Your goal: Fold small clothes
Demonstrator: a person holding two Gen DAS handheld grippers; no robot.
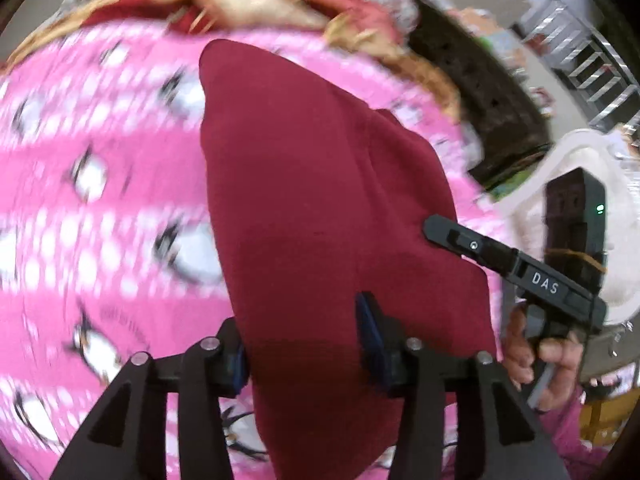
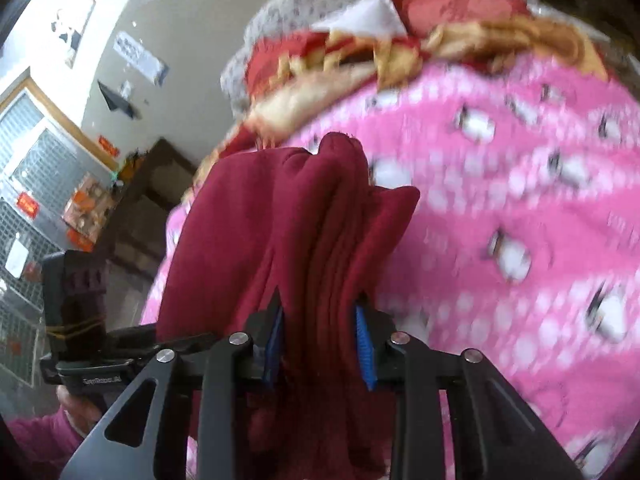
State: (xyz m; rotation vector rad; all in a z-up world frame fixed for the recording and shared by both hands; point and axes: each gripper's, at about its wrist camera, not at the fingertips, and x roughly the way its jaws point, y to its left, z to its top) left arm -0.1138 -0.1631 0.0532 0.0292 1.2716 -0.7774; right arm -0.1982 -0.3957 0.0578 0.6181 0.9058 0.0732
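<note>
on the left side, the left gripper [image 1: 304, 344] has its fingers closed on one end of a dark red cloth [image 1: 320, 200], which drapes forward over a pink blanket with penguins [image 1: 92, 184]. further right in that view the other tool's black body and the person's hand [image 1: 548, 360] show at the cloth's edge. on the right side, the right gripper [image 2: 320, 340] pinches a thick bunch of the same red cloth [image 2: 288, 220] between its blue pads [image 2: 365, 344], the layers stacked in ridges and hanging over the pink blanket [image 2: 520, 200]. the cloth looks held up between the two tools, not lying flat. my worry is that the bunched layers could slip unevenly from the right pinch if the tools pull apart, leaving a crooked fold; the loose end could also drag on the blanket and wrinkle. both views are smeared with blur, the cloth's lower ends are cut off below the fingers, and i cannot tell what kind of garment it is. a red and gold fabric pile [image 2: 400, 48] beyond is too blurred to read.
</note>
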